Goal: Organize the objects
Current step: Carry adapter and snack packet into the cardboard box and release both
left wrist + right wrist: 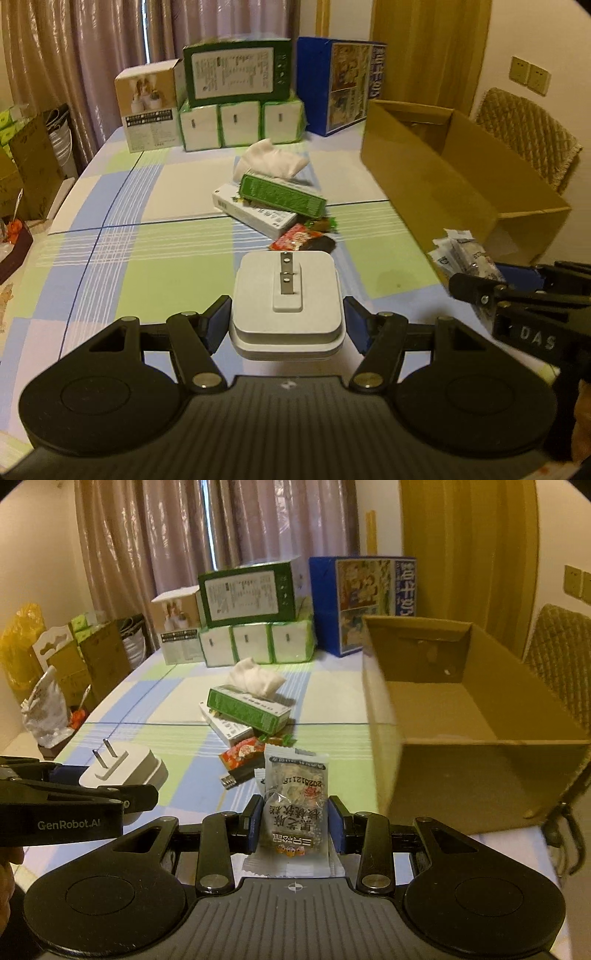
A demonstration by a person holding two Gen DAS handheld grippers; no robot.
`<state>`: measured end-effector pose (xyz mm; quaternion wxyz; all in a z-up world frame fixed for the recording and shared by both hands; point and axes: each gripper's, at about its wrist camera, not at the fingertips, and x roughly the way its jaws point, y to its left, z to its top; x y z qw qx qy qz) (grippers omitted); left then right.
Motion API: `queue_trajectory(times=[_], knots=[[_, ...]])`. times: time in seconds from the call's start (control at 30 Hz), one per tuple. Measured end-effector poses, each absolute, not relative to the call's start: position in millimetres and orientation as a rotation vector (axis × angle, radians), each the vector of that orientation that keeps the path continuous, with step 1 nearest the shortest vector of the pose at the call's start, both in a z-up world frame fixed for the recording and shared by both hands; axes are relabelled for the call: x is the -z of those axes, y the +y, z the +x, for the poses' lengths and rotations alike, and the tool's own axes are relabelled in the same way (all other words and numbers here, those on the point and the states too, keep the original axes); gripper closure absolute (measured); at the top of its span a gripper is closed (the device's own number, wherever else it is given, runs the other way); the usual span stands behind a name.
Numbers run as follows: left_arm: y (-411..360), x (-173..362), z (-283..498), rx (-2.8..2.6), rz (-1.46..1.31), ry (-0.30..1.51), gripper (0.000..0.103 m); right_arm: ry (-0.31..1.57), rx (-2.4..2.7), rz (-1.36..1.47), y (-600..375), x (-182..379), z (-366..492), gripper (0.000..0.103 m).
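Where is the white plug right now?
The white plug adapter sits pinched in the left claw, above the checked tablecloth, just left of the right claw's snack packet.

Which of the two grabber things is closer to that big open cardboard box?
The right gripper. It holds a snack packet just beside the cardboard box, near its front corner. The left gripper, clamping a white plug adapter, sits farther left, with the right one between it and the box.

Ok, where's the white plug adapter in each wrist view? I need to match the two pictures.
Left wrist: the white plug adapter sits bottom centre, clamped in the left gripper, prongs up.
Right wrist: the adapter appears at lower left, behind the left gripper's black finger.
Shared landmark: the green tissue box mid-table.
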<state>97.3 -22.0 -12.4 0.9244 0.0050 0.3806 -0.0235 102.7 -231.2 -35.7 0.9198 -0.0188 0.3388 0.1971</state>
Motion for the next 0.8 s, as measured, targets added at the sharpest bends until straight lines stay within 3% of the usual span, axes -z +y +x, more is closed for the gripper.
queue_trajectory(times=[0.8], knots=[[-127,-45,95,0.247,0.04,0.728,0.043,0.606,-0.235,0.038,-352,-37,86,0.069]])
